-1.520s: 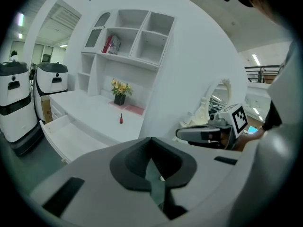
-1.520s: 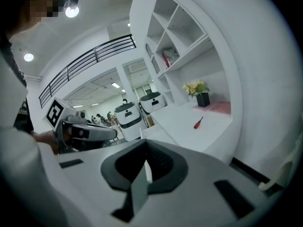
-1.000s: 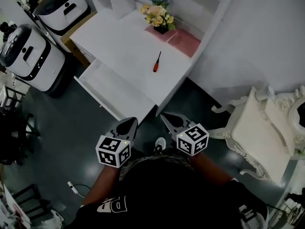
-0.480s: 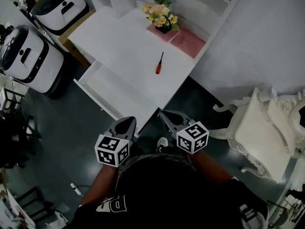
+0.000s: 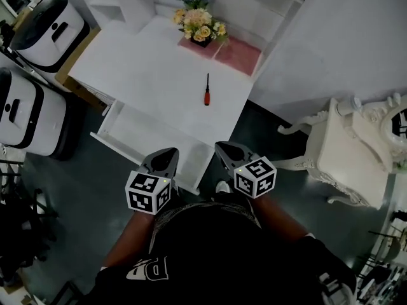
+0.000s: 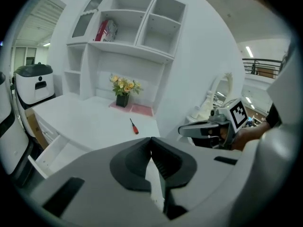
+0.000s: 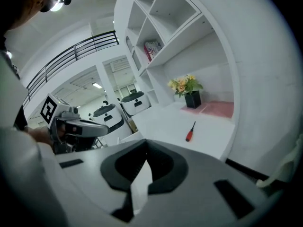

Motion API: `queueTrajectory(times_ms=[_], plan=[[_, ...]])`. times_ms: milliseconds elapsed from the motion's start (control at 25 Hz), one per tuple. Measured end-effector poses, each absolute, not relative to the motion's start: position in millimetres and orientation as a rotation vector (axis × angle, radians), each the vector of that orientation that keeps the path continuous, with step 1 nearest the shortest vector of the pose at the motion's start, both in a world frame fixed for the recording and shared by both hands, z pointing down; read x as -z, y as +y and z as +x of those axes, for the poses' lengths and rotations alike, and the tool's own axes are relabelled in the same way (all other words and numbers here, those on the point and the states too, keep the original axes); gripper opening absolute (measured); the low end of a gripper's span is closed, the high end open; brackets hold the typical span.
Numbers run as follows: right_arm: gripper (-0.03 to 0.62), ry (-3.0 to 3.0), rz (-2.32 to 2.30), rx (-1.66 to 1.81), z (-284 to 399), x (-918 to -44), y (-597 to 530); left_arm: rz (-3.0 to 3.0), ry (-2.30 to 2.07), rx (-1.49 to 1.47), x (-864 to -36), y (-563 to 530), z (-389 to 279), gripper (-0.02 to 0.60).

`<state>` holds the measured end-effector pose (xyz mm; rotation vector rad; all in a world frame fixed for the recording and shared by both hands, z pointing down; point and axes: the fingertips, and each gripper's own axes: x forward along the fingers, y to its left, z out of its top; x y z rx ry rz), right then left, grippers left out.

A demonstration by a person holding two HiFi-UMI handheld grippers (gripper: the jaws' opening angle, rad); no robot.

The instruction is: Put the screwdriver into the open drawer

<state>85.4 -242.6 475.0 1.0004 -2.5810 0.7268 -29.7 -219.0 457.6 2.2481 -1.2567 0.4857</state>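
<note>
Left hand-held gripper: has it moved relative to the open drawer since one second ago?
Yes, forward. The left hand-held gripper now overlaps the front of the open drawer; earlier only its tip met the corner.

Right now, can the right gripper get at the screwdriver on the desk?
Probably yes: nothing stands on the desk between the right gripper and the screwdriver, though its shut jaws must open first.
</note>
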Motion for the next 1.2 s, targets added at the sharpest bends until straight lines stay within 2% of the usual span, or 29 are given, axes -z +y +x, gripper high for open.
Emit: queueTrajectory(times_ms=[720,1200], plan=[[0.009,-2.247,1.445,-0.696,58.0,-523.7,-329.3,2.342,-0.995,-0.604,-491.0,-257.1,-116.5,0.015],[0.045,-2.047,1.428,-0.697,70.0,-590.8,-409.7,2.245,-1.084,-0.545,-508.4,-259.2,-151.2,0.015]])
